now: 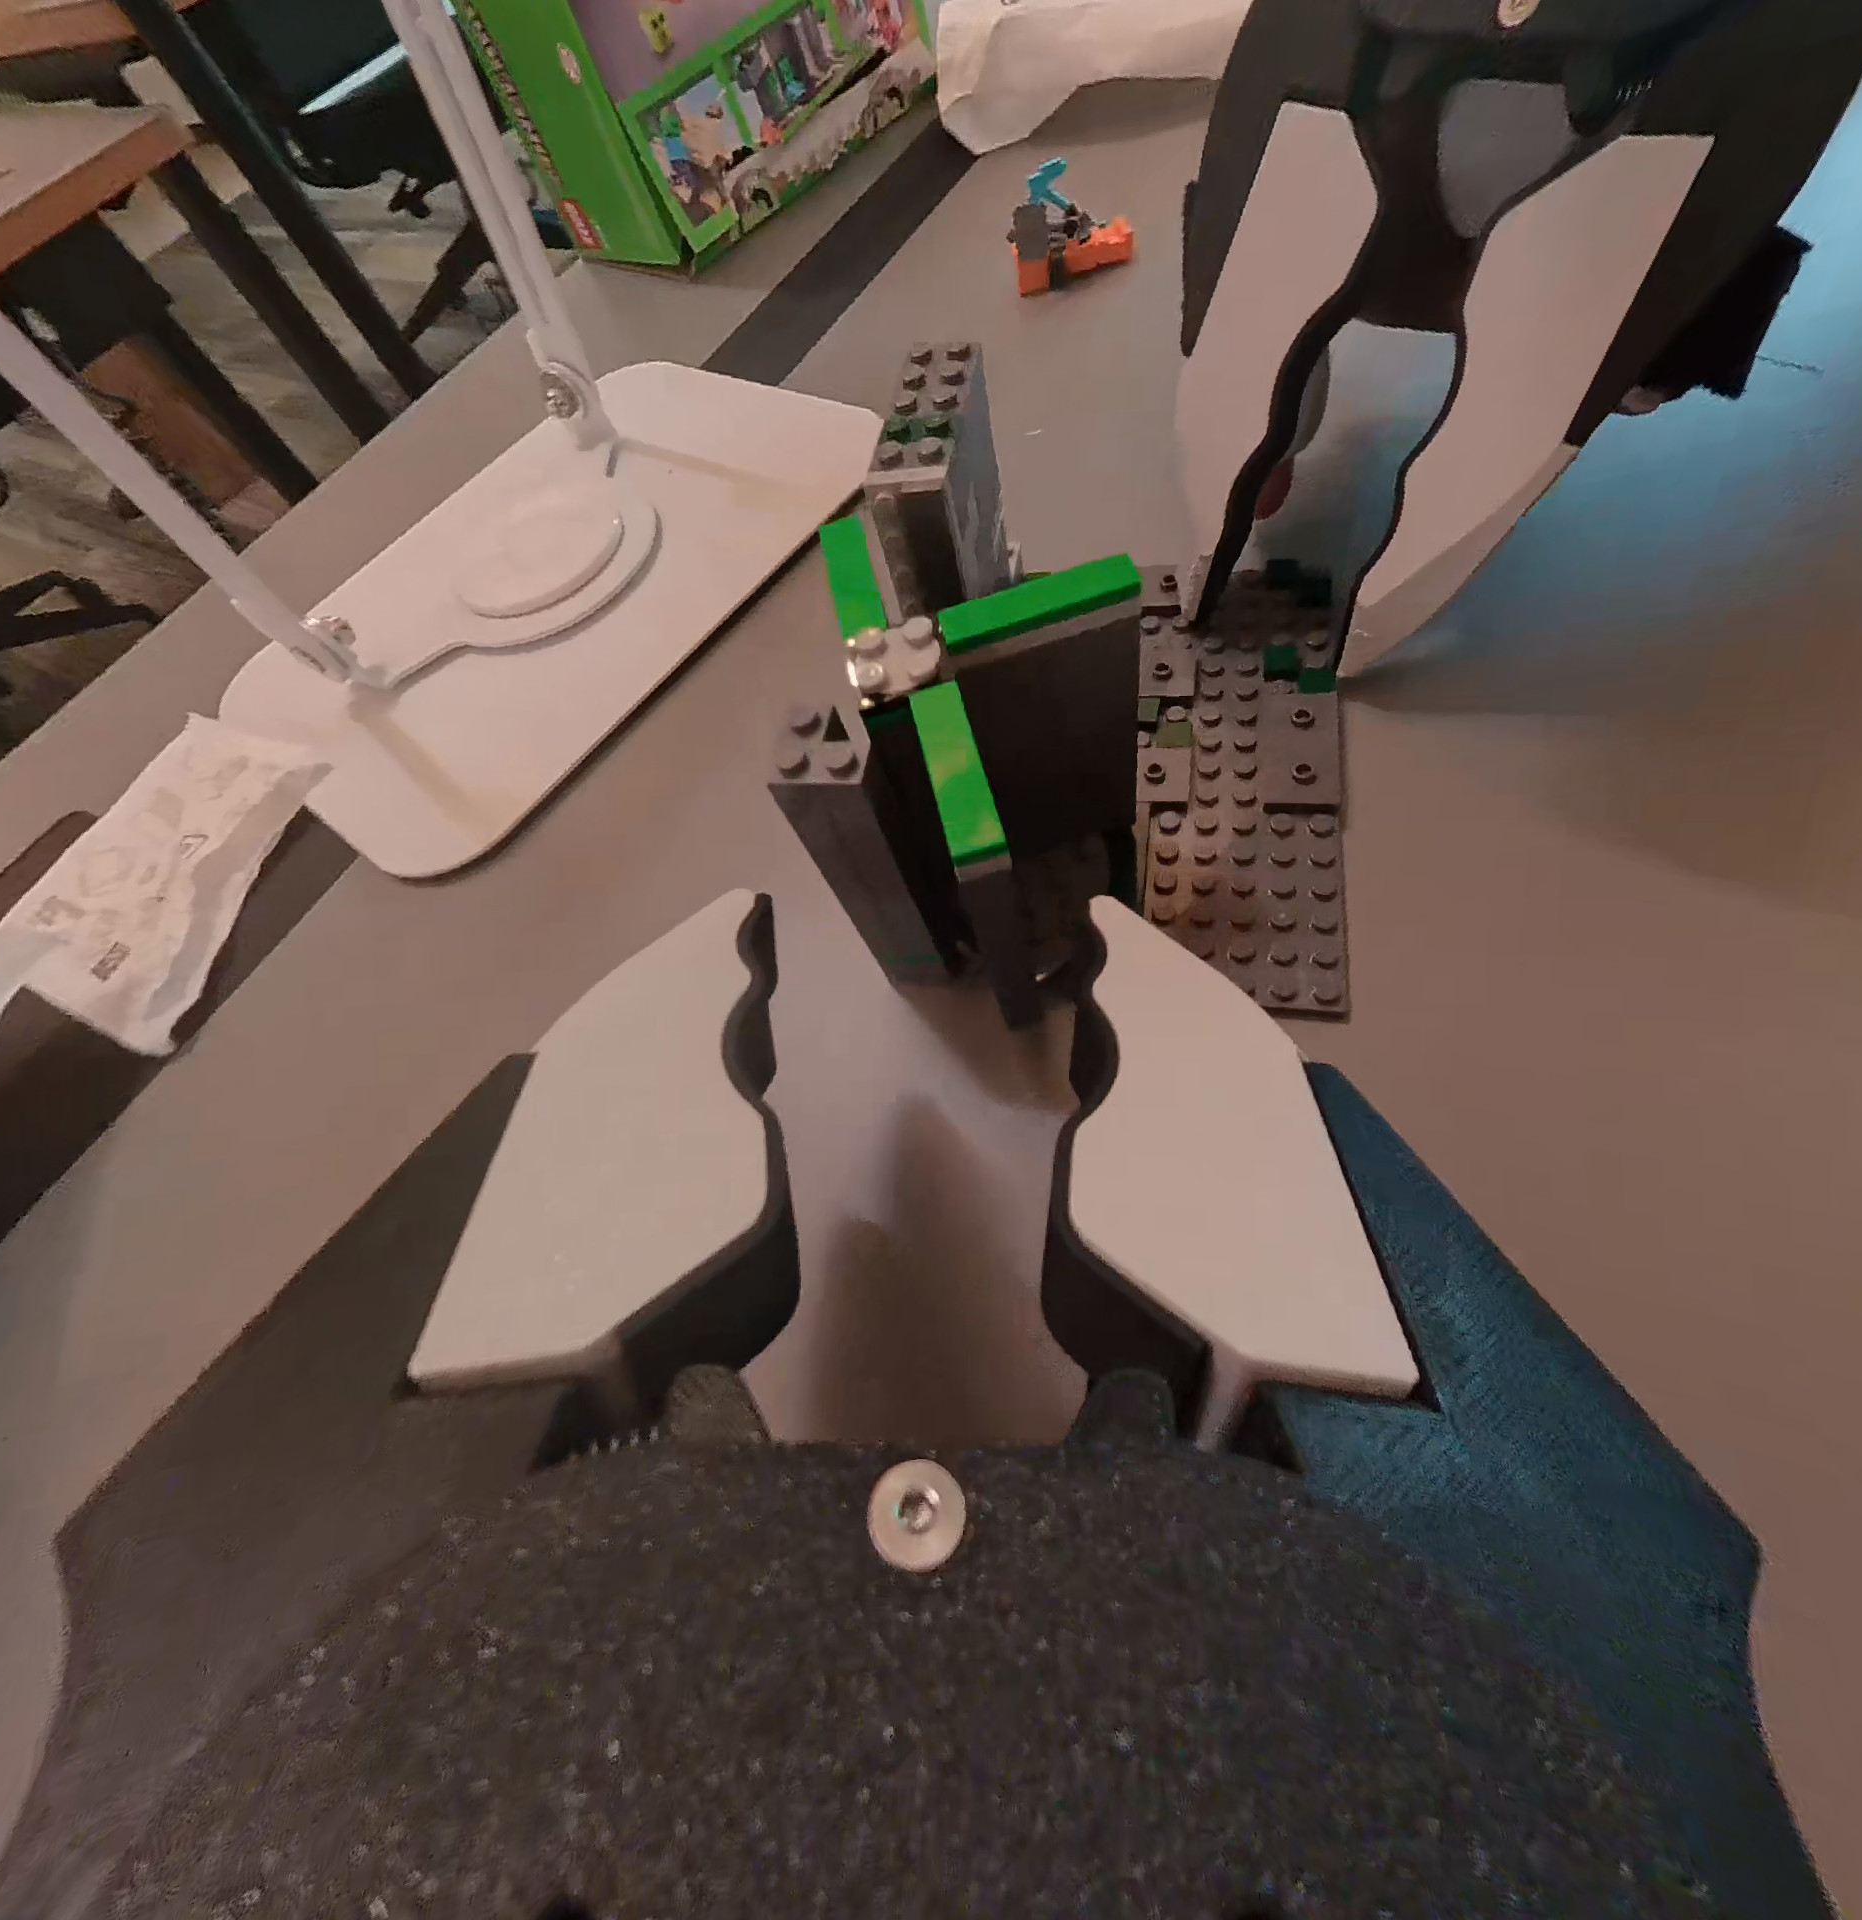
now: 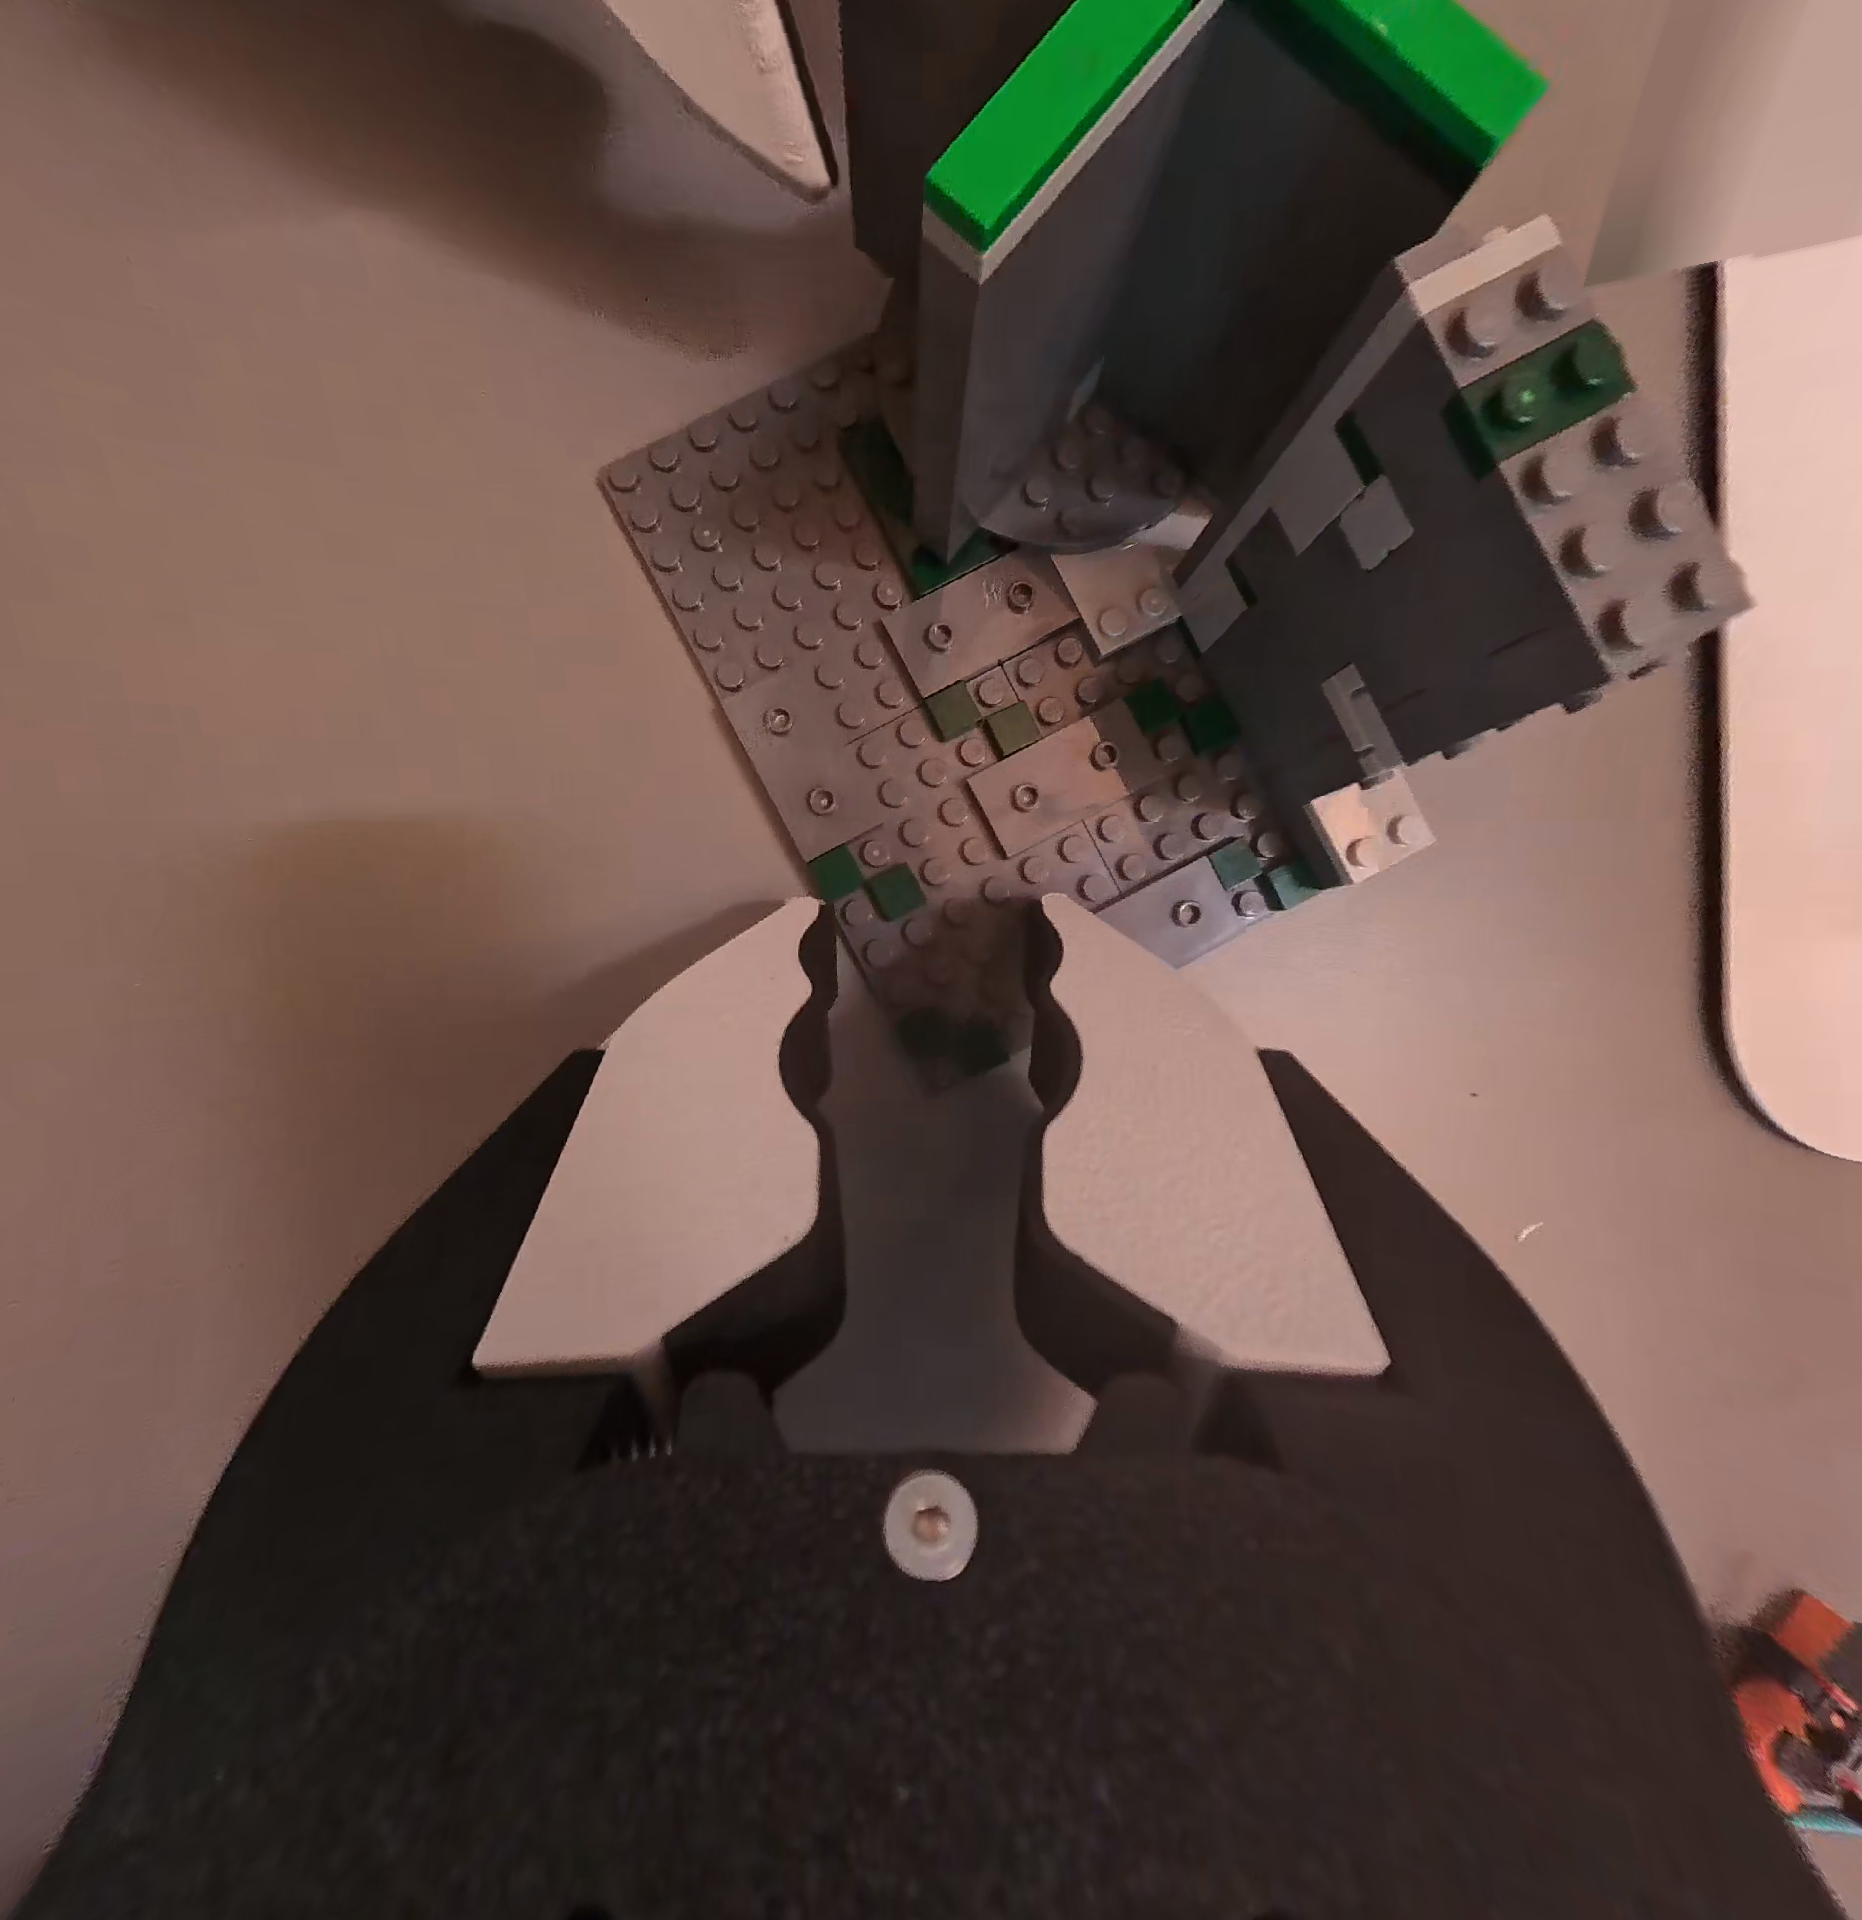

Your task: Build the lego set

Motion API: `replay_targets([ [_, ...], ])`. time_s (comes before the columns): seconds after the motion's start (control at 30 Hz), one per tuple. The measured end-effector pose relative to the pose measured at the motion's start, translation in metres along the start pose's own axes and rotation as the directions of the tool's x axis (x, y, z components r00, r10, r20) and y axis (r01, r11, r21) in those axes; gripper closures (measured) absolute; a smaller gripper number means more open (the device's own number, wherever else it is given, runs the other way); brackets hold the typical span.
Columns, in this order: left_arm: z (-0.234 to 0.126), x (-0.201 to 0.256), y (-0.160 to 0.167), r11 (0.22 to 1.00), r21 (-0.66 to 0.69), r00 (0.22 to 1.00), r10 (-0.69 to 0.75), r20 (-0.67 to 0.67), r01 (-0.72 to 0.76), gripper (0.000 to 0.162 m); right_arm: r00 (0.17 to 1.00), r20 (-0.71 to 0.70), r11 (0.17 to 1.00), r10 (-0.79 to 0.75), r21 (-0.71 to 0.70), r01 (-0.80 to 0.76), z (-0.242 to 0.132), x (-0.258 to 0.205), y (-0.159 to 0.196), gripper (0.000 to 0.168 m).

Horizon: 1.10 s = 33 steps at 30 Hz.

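Grey studded Lego baseplate (image 2: 761, 582) with tall dark grey walls topped by bright green tiles (image 1: 1036, 608) stands mid-tabletop, on grey tabletop (image 1: 1581, 1039), just beside white flat lamp base (image 1: 553, 644).

Left gripper (image 1: 922, 940): jaws wide apart, empty, tips just short of wall's near end.

Right gripper (image 2: 932, 920): jaws parted, tips straddling baseplate's corner; whether gripping, cannot tell.

Small orange-and-teal brick cluster (image 1: 1067, 237) sits toward far edge, near green cardboard set box (image 1: 698, 125).
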<state>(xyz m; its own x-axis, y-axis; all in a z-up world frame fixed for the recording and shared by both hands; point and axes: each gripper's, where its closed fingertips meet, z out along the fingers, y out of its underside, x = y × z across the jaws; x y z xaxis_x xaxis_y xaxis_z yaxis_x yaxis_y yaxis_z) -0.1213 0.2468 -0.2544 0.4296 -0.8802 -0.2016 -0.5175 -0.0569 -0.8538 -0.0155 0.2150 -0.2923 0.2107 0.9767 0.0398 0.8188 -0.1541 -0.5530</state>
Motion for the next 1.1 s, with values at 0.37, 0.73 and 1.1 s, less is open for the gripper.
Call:
replay_targets([
  [0.37,0.01,-0.002,-0.008,0.997,0.046,0.987,0.072,-0.144,-0.066,0.132,0.985,0.065,0.986,-0.159,-0.035,0.161,-0.003,0.006,0.006,0.136],
  [0.73,0.007,0.019,-0.01,0.999,-0.005,0.999,0.031,0.024,-0.031,0.129,0.934,0.212,0.943,-0.287,-0.11,0.315,-0.008,0.021,0.015,0.135],
  [1.1,0.002,0.037,-0.011,0.998,-0.054,0.993,-0.02,0.12,0.027,0.127,0.883,0.303,0.905,-0.358,-0.122,0.408,-0.005,0.035,0.01,0.14],
])
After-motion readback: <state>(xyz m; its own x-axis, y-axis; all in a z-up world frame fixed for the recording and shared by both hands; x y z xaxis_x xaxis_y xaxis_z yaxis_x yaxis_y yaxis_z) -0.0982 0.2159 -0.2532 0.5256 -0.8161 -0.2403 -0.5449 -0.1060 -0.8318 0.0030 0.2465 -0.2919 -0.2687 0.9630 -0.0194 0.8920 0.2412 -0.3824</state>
